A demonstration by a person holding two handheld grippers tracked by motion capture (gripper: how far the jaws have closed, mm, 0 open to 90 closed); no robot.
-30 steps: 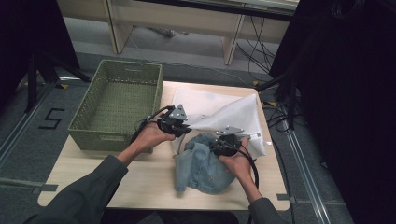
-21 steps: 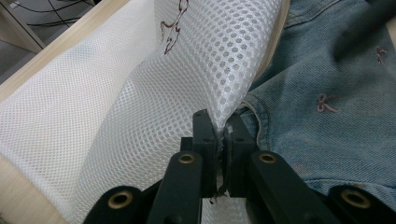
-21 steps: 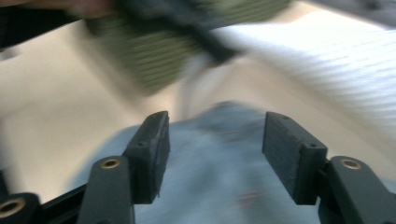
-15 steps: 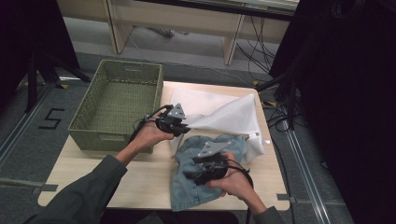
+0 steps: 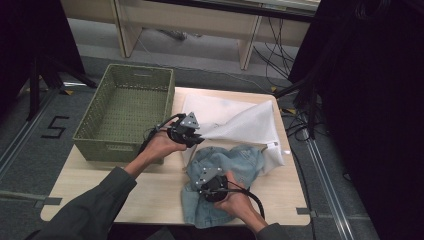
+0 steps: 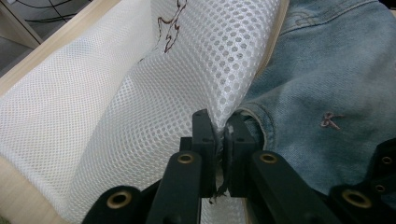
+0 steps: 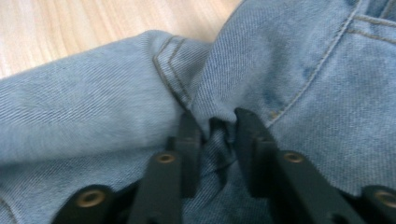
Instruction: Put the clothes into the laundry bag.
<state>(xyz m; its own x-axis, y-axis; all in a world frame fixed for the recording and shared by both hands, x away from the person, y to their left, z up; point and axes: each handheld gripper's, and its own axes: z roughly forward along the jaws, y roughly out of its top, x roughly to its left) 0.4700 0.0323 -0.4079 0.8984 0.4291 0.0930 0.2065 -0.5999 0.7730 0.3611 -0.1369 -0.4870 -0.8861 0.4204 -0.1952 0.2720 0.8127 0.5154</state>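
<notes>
Light wooden table (image 5: 150, 185); olive woven rectangular basket (image 5: 127, 112) hangs off its far-left edge, long axis running away from the person. White honeycomb-mesh laundry bag (image 5: 235, 122) lies far-centre, stretching left to right. Crumpled faded blue denim garment (image 5: 230, 165) sits near-centre, touching the bag, partly hidden by the right hand. Left gripper (image 6: 218, 128) pinches the bag's edge, jaws nearly closed. Right gripper (image 7: 212, 128) clamps a denim fold, slightly parted.
</notes>
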